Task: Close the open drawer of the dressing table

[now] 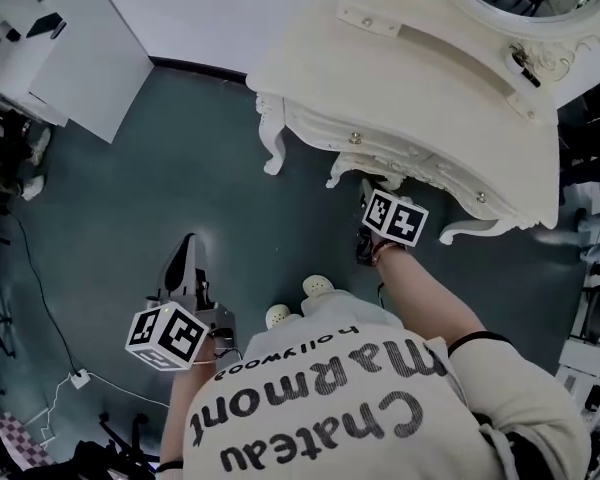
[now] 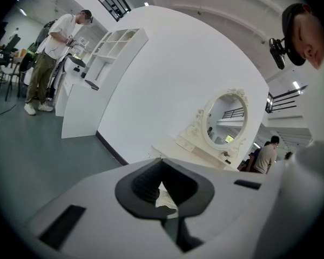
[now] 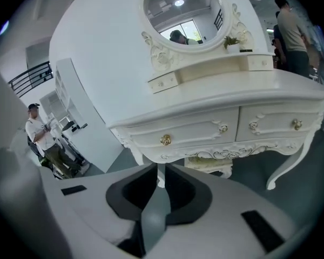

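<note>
The white carved dressing table (image 1: 410,98) stands ahead of me, with an oval mirror (image 3: 183,12) on top. In the right gripper view its front (image 3: 227,128) shows gold knobs (image 3: 166,140), and every drawer front looks flush. My right gripper (image 1: 368,192) is just in front of the table and points at it. Its jaws (image 3: 160,172) stand a narrow slit apart with nothing between them. My left gripper (image 1: 188,243) hangs lower left over the floor, away from the table. Its jaws (image 2: 163,190) meet at the tips and hold nothing.
A white stool (image 3: 210,163) sits under the table. A white partition (image 1: 90,58) stands far left, with a cable and plug (image 1: 78,378) on the green floor. A person (image 2: 54,42) stands by shelves, and others (image 2: 267,155) are beyond the table.
</note>
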The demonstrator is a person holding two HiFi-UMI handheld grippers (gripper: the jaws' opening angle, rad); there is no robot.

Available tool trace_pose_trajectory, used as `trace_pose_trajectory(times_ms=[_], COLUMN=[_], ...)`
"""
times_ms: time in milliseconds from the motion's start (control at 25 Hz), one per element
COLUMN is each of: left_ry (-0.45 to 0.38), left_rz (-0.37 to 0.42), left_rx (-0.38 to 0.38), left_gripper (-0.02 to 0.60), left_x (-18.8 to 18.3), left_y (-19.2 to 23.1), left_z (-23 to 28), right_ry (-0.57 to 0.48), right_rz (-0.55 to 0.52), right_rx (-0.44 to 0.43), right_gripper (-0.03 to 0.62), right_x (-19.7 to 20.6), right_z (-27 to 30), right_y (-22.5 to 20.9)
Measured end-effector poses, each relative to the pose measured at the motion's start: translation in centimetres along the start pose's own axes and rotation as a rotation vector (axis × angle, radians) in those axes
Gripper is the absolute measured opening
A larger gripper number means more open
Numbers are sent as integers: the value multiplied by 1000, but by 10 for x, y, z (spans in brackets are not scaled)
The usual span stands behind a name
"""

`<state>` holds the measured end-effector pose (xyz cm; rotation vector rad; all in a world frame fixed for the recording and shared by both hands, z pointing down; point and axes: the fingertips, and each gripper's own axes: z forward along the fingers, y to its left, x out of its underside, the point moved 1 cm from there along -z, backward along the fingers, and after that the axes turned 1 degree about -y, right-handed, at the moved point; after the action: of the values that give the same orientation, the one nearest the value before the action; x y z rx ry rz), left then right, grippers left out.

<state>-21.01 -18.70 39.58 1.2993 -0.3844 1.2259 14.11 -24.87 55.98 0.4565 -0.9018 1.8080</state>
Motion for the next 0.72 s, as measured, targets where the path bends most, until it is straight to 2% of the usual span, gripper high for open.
trace_pose_trajectory(times_ms=[240,440,720], left_ry=[25,14,42], left_rz=[33,100,131], left_rx=[116,192,248], left_gripper=[8,8,8], left_x=[-4,-18,-14], left_y=[-16,-28,-30], left_z=[-10,-17,-35], right_ry=[-129,-249,-333], right_rz=[42,99,1], right_rx=[-36,-40,-58], right_gripper=[43,35,35], right_x=[-16,-24,-18], right_z=[-66,-113,-155], right_y=[21,39,73])
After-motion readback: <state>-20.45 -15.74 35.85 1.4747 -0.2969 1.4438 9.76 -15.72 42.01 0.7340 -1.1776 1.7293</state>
